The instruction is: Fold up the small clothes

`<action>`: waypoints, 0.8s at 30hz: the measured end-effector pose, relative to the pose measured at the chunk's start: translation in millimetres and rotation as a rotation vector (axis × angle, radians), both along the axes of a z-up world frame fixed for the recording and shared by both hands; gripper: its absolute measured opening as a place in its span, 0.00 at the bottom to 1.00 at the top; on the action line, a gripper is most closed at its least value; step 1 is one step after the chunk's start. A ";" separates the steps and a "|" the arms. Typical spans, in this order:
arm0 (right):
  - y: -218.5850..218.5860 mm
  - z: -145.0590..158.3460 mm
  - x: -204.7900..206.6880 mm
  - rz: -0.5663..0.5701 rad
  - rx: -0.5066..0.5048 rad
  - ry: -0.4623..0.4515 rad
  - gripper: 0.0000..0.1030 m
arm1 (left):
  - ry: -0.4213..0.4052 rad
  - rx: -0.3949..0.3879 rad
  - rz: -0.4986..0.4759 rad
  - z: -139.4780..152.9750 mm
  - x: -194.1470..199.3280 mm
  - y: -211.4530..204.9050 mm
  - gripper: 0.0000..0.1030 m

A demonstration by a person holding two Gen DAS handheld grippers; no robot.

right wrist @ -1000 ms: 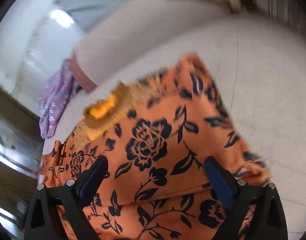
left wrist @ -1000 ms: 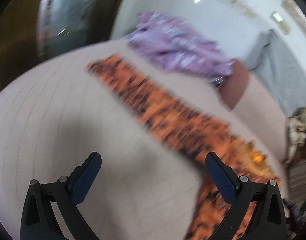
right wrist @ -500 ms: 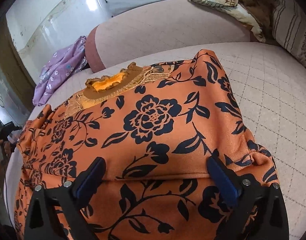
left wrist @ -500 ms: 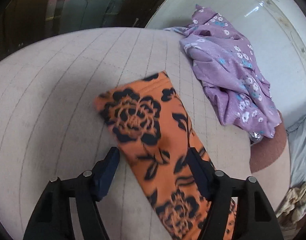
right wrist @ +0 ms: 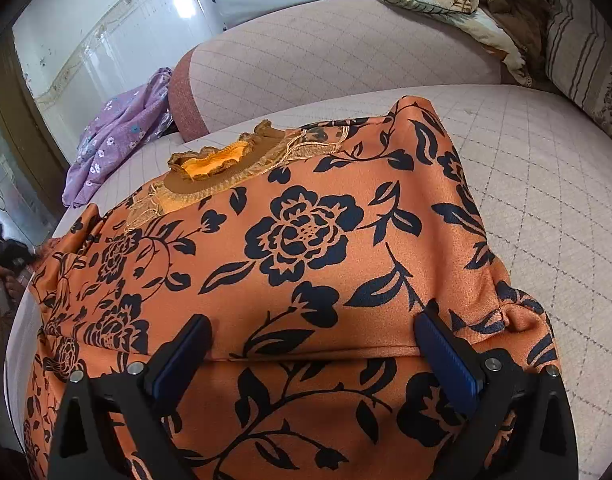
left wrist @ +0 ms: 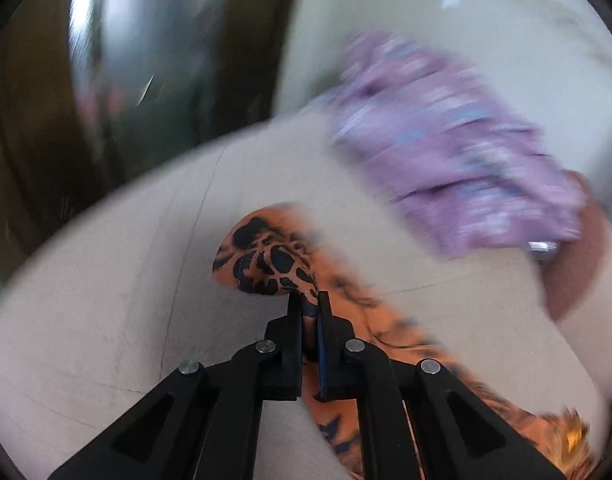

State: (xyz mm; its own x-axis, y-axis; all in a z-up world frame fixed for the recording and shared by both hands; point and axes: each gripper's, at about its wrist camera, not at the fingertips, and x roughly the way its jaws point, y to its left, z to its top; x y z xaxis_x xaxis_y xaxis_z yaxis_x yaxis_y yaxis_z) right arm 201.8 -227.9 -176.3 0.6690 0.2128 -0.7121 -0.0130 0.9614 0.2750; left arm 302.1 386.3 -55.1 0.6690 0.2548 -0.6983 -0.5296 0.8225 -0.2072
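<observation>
1. We are working on a broad quilted sofa seat (right wrist: 546,184) in pale pink, which is carrying everything; it counts as a seat, not a table.
2. The orange floral garment (right wrist: 298,240) is lying spread across that seat with its ruffled collar (right wrist: 214,164) facing up and away from us, and one sleeve is stretching off toward our left side.
3. A purple flowered garment (left wrist: 458,152) is sitting crumpled near the seat's far edge, well apart from the orange one and untouched.
4. The right gripper (right wrist: 314,348) is hovering low over the near part of the orange garment with its jaws standing wide and nothing pinched between them.
5. The left gripper (left wrist: 309,312) is what has changed: half a second ago its jaws were straddling the flat sleeve end, and they have just been closing, so now they are clamped tight on the sleeve end (left wrist: 266,264), which is bunching up above the tips.
6. We judge that this grip is opening the sleeve fold, with the cuff to be carried inward over the body next.
</observation>
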 end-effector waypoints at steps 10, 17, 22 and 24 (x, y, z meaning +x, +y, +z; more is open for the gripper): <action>-6.1 1.0 -2.4 -0.001 0.060 -0.020 1.00 | -0.385 0.119 -0.686 179.8 -86.3 -301.7 0.05; -30.9 8.1 -7.5 -0.007 0.239 -0.025 0.99 | 0.007 0.055 -1.049 71.2 -83.4 -463.9 0.55; -68.7 20.7 -30.0 -0.079 0.411 0.006 0.99 | 0.057 0.106 -0.895 30.4 -112.5 -402.0 0.64; -84.0 18.9 -31.7 -0.103 0.500 0.037 0.99 | 0.064 0.172 -0.781 17.2 -119.6 -364.2 0.69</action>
State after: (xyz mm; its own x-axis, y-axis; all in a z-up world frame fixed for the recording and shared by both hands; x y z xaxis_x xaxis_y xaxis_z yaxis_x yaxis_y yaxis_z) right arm 170.1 -311.9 -157.4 0.6811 0.4676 -0.5634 0.0932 0.7079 0.7002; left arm 182.5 22.1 -37.9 0.6584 -0.1635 -0.7347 0.2060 0.9780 -0.0330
